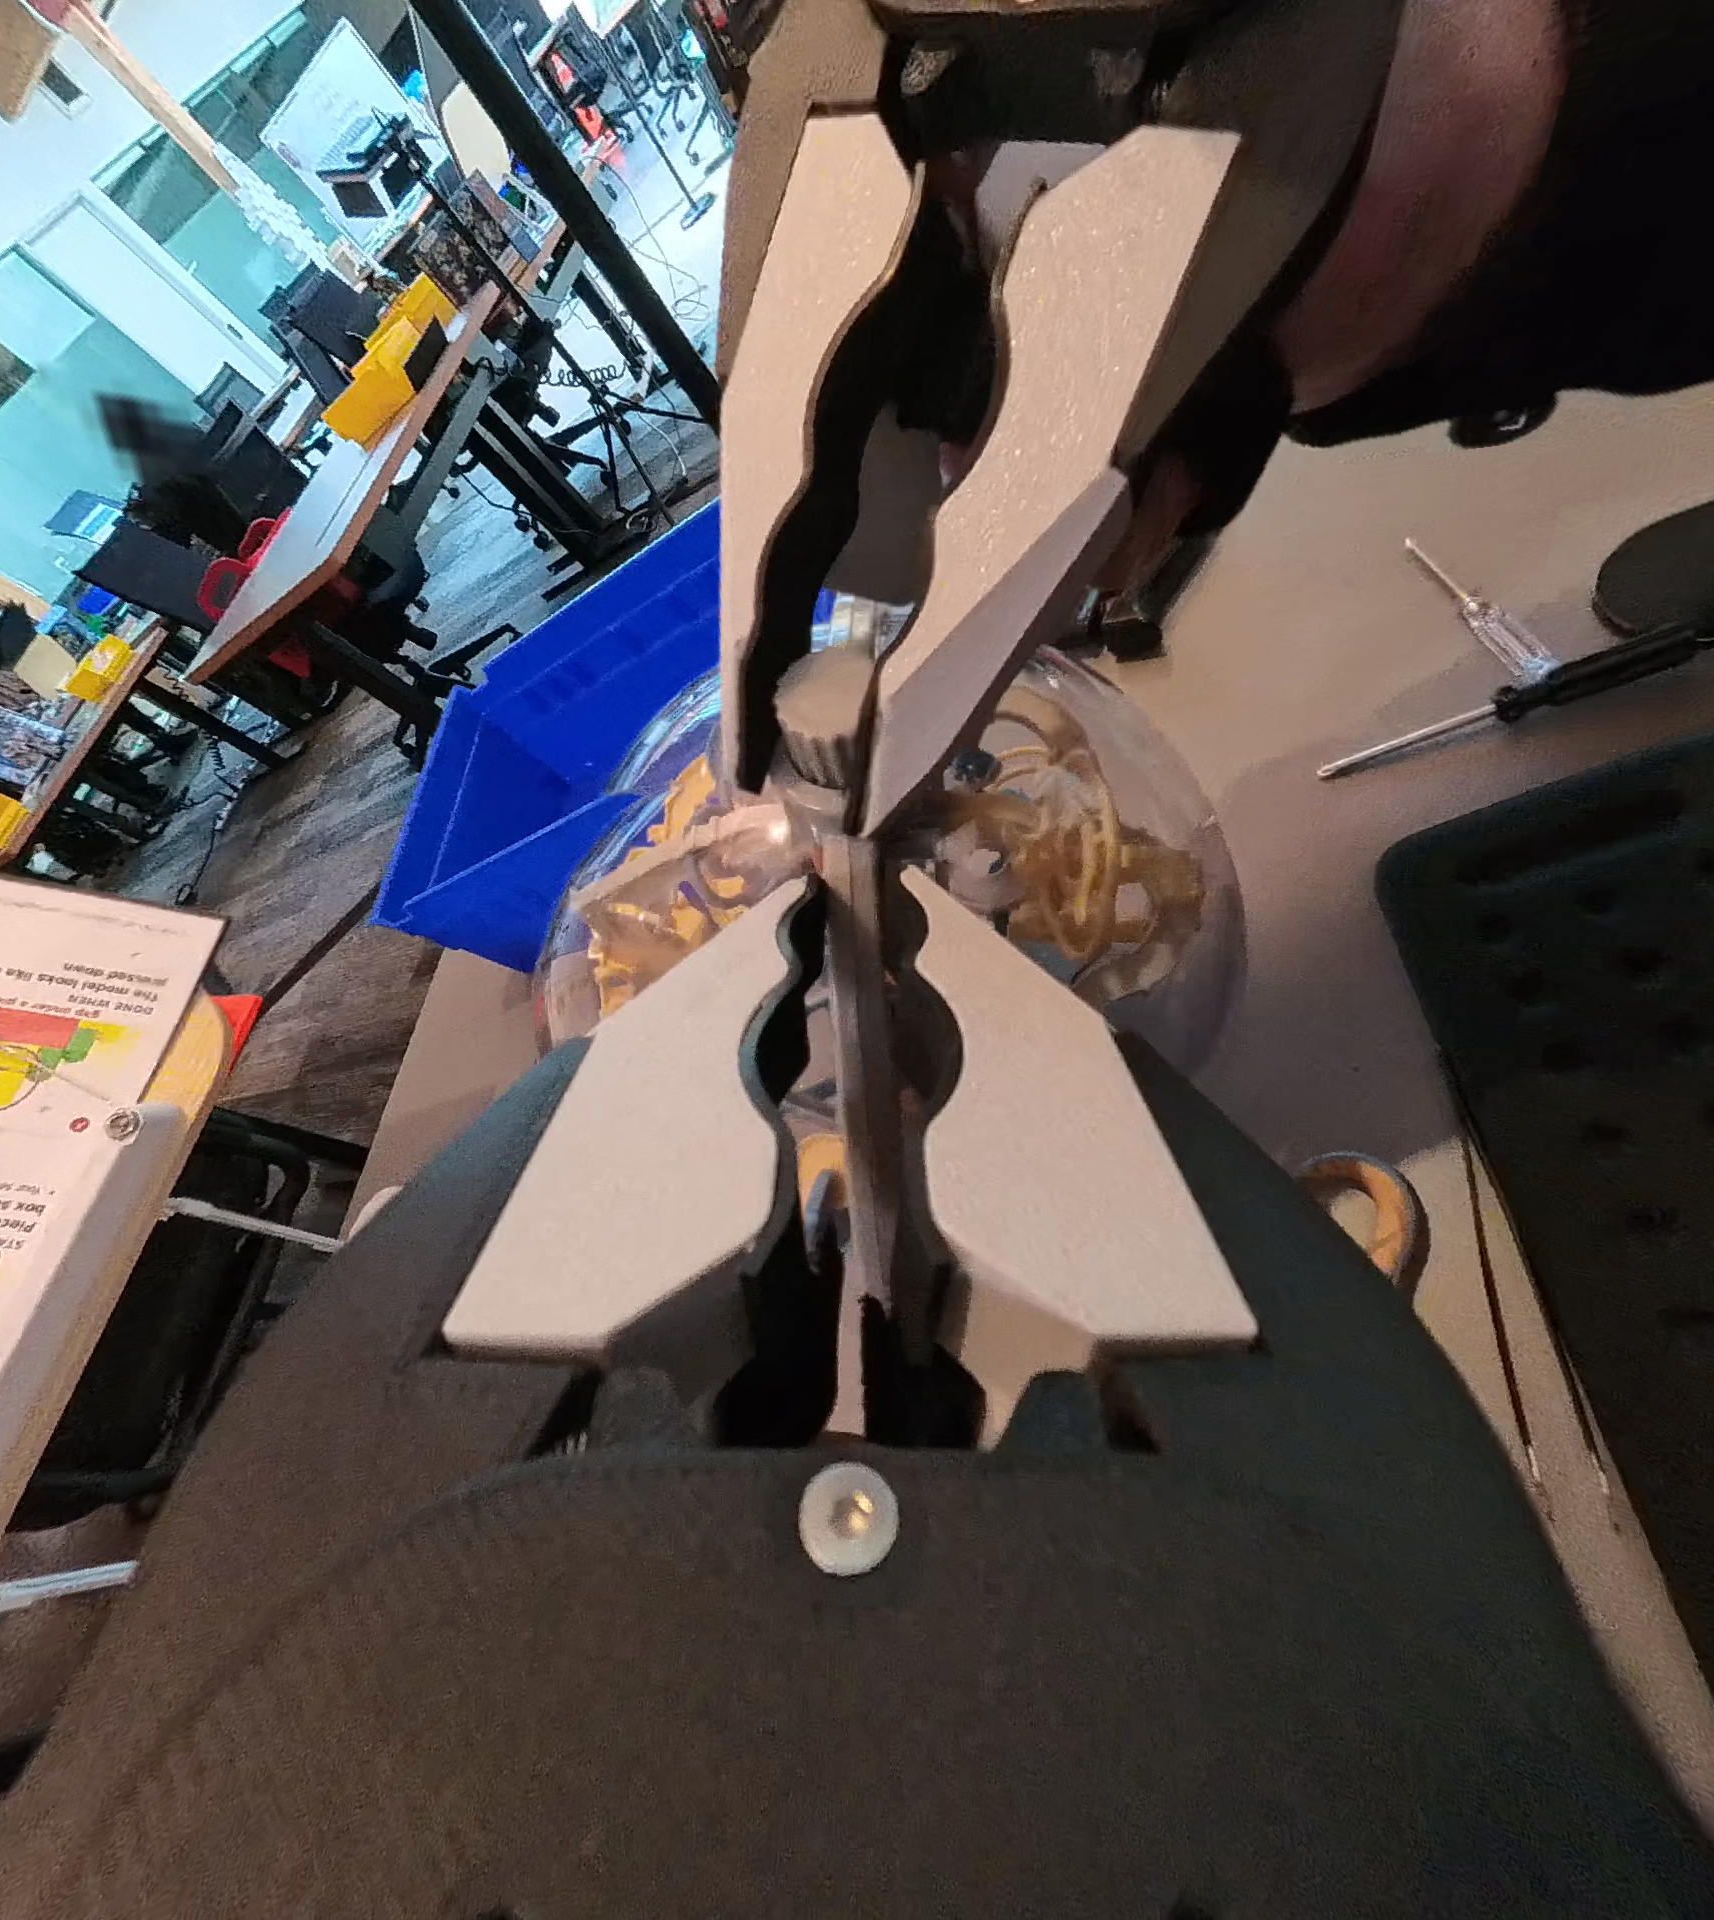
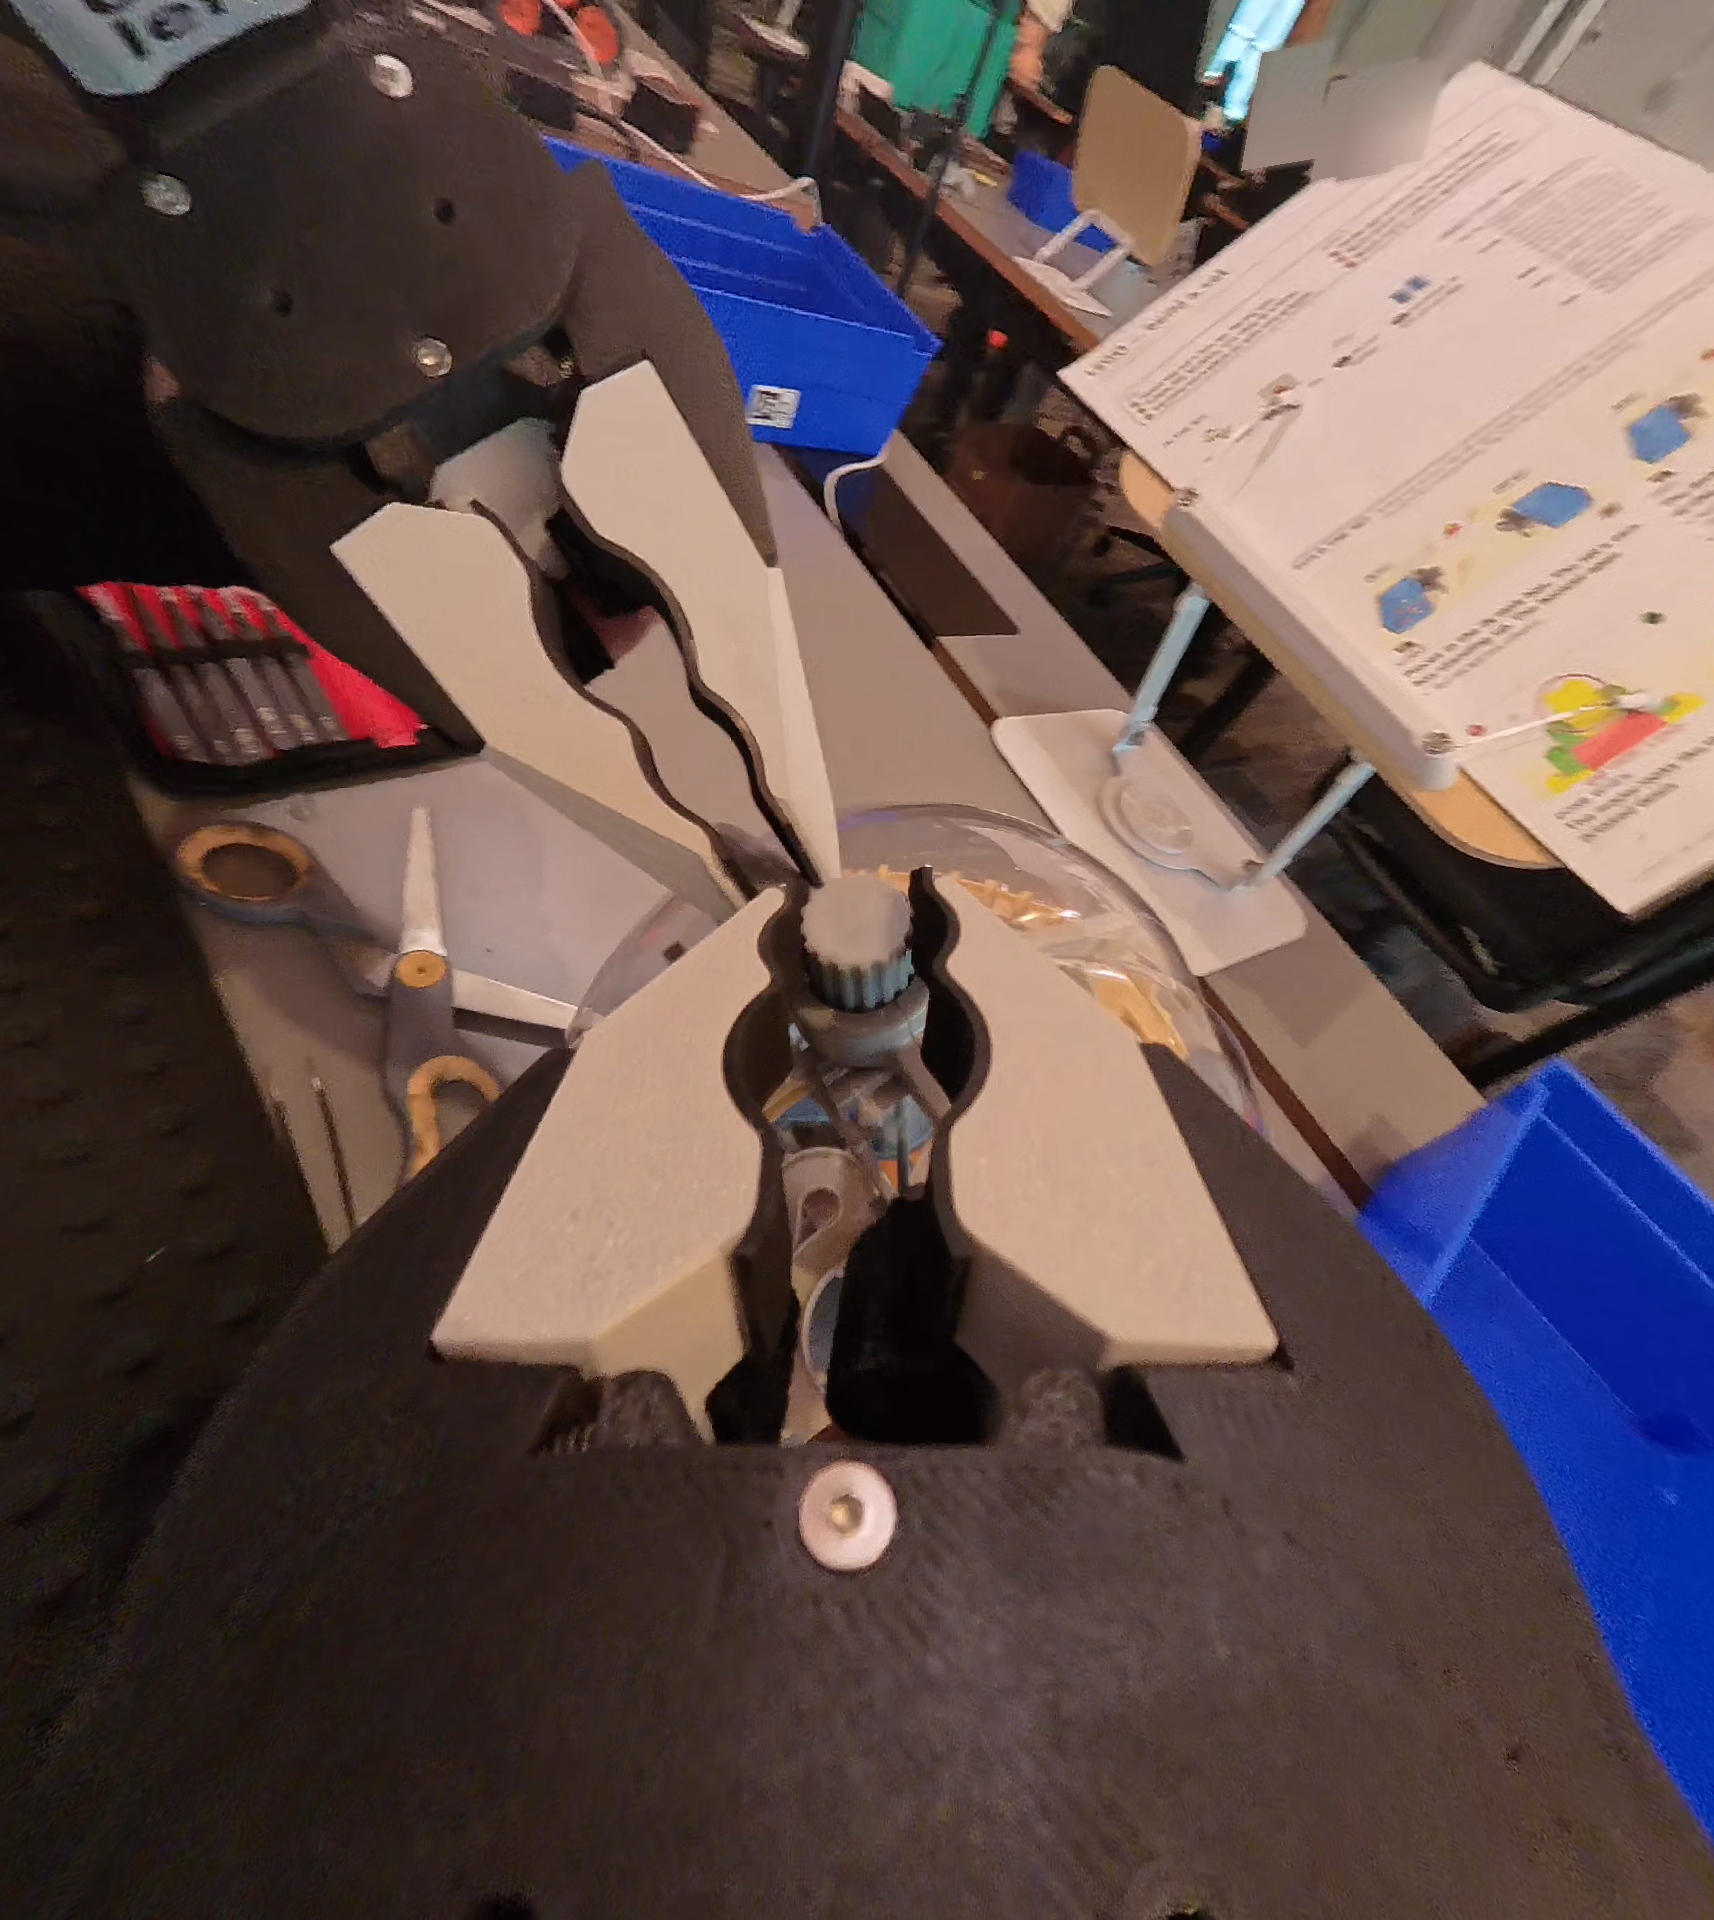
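A clear round container (image 1: 1133, 862) on the grey table holds yellow rubber bands and small parts. A grey ridged knob (image 1: 817, 717) stands on its top. My right gripper (image 1: 811, 790) comes in from above and is shut on this knob (image 2: 853, 935), which sits between its fingertips in the right wrist view (image 2: 853, 914). My left gripper (image 1: 858, 883) is shut on a thin grey flat strip (image 1: 858, 1091) whose far end reaches the base of the knob. In the right wrist view the left gripper (image 2: 811, 873) comes from the upper left, its tips right by the knob.
Scissors (image 2: 417, 966) lie left of the container, with a red and black tool pouch (image 2: 240, 675) behind. Two screwdrivers (image 1: 1518, 696) and a black mat (image 1: 1611, 1039) lie to the right. Blue bins (image 1: 572, 727) (image 2: 1611, 1299) and an instruction sheet on a stand (image 2: 1507, 468) flank the table.
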### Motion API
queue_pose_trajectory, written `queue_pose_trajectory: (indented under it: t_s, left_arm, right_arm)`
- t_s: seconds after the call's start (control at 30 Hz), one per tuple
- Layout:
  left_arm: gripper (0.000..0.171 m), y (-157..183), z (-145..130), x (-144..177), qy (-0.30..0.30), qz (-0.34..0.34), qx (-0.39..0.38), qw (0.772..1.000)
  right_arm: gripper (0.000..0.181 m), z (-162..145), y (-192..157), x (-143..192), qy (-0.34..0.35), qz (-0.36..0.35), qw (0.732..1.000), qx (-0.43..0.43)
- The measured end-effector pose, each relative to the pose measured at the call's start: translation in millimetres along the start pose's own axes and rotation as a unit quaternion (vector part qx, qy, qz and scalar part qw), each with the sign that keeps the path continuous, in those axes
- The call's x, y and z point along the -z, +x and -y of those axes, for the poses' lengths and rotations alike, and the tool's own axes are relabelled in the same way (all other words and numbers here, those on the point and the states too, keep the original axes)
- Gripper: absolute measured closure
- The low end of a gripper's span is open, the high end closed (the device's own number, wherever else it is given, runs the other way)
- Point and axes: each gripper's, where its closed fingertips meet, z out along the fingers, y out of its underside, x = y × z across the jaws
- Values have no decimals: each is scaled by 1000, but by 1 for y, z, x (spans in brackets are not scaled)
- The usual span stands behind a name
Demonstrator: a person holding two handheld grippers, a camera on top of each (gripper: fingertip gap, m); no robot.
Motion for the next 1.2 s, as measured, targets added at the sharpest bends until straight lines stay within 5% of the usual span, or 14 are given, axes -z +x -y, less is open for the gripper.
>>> queue_pose_trajectory:
  t_s: [0.17,0.3,0.43,0.6,0.8,0.97,1.2]
  left_arm:
    - [164,9,0,6,5,-50,-1,999]
    - [164,17,2,9,8,-81,-16,997]
    - [164,11,4,14,22,-96,7,995]
    - [162,-31,2,28,56,-67,115,989]
    - [92,-63,-8,64,2,-2,118,993]
    - [70,-63,-26,57,-48,8,114,992]
    - [50,-29,-41,48,-71,-126,191,971]
  right_arm:
    - [164,-2,-19,3,-50,124,988,76]
    - [164,-6,-37,10,-121,265,944,156]
    - [164,2,-38,10,-133,374,907,142]
    - [164,25,-8,-13,-81,343,934,56]
    - [164,29,27,-43,-23,246,967,-67]
    - [165,43,44,-52,83,211,945,-238]
    - [164,41,26,-69,107,189,917,-334]
